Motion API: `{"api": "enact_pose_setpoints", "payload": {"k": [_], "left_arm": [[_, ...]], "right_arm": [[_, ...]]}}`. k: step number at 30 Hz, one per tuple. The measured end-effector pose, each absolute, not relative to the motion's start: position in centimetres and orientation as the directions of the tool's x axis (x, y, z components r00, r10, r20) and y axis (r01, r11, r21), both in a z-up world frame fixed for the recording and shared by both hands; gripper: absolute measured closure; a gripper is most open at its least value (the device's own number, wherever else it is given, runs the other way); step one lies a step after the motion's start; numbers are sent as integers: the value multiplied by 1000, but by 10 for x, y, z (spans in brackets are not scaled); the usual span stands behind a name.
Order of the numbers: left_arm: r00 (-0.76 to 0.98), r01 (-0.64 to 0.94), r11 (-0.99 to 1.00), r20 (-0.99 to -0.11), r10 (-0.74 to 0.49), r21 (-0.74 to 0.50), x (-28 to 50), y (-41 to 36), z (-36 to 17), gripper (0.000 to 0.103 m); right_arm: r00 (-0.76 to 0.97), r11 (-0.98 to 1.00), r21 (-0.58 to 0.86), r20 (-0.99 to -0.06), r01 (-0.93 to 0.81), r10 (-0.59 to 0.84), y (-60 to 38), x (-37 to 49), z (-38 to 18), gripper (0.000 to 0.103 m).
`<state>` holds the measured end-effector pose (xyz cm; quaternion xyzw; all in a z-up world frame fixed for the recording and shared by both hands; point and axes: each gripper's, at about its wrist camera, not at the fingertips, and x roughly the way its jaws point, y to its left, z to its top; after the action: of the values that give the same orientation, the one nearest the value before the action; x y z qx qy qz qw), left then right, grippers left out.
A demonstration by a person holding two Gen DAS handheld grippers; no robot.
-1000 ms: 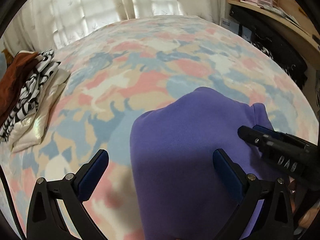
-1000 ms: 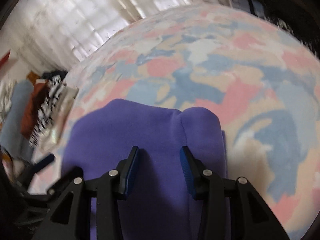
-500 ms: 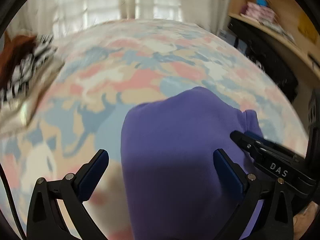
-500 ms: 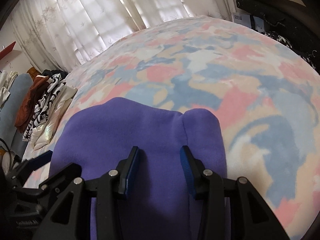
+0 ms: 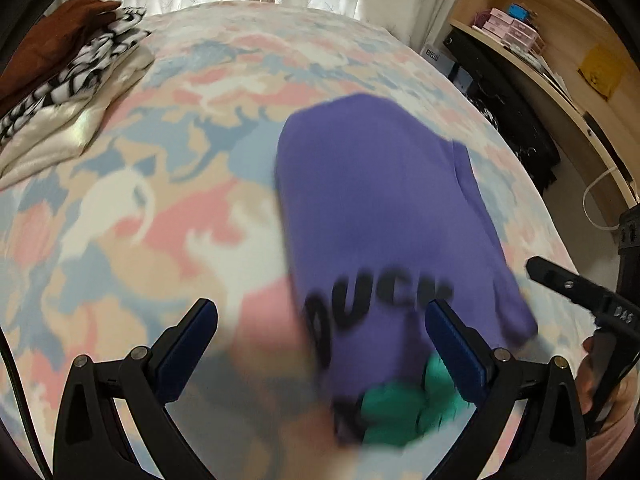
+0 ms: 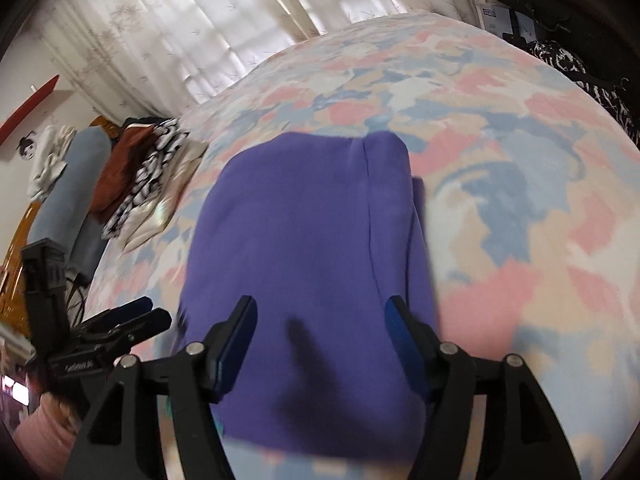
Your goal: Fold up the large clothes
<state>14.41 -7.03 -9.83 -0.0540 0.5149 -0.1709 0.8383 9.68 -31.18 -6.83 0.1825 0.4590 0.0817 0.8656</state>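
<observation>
Since a second ago both of your claws have pulled back from the purple garment [image 6: 304,240]: the print on it, hidden before, now shows in your left wrist view, black letters that read roughly "DUCK" and a green patch below them, all blurred. Your right claw [image 6: 320,340] held its blue pads narrow over the fabric earlier; now its jaws are opening, and the cloth lies under the gap between them with no pad pressing on it. Your left claw [image 5: 320,344] stands wide apart as it did before, nothing gripped; the garment's printed end lies beneath the space near its right pad.

The purple garment lies folded on the bed [image 6: 520,140], on the pastel patterned cover, a rounded fold at its far end and a narrower strip along its right side in the right wrist view. To the far left on the same bed sits a stack of folded clothes [image 5: 68,92]: brown on top, a black-and-white print under it, cream at the bottom, well apart from the purple piece. Sheer curtains [image 6: 192,32] hang behind the bed. In the left wrist view a wooden shelf unit [image 5: 540,40] stands to the right, and your right claw's black frame shows at that edge.
</observation>
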Motion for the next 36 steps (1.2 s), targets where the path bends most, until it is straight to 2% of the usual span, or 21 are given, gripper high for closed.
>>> {"api": "enact_pose_setpoints", "payload": {"k": [7, 13, 20, 31, 36], "left_arm": [[422, 257, 930, -835, -353, -263, 115, -55, -93, 1], [422, 244, 928, -831, -363, -282, 121, -56, -92, 1], [383, 175, 904, -819, -428, -390, 145, -61, -118, 1], [292, 215, 811, -757, -584, -544, 181, -86, -149, 0], [232, 176, 733, -696, -680, -657, 201, -89, -168, 0]], "right_arm": [[530, 923, 385, -784, 6, 323, -316, 45, -62, 35], [524, 902, 431, -776, 33, 352, -332, 40, -66, 27], [523, 856, 507, -759, 101, 388, -358, 64, -92, 27], [442, 765, 638, -714, 91, 543, -364, 134, -148, 27], [432, 734, 677, -677, 49, 596, -352, 157, -164, 19]]}}
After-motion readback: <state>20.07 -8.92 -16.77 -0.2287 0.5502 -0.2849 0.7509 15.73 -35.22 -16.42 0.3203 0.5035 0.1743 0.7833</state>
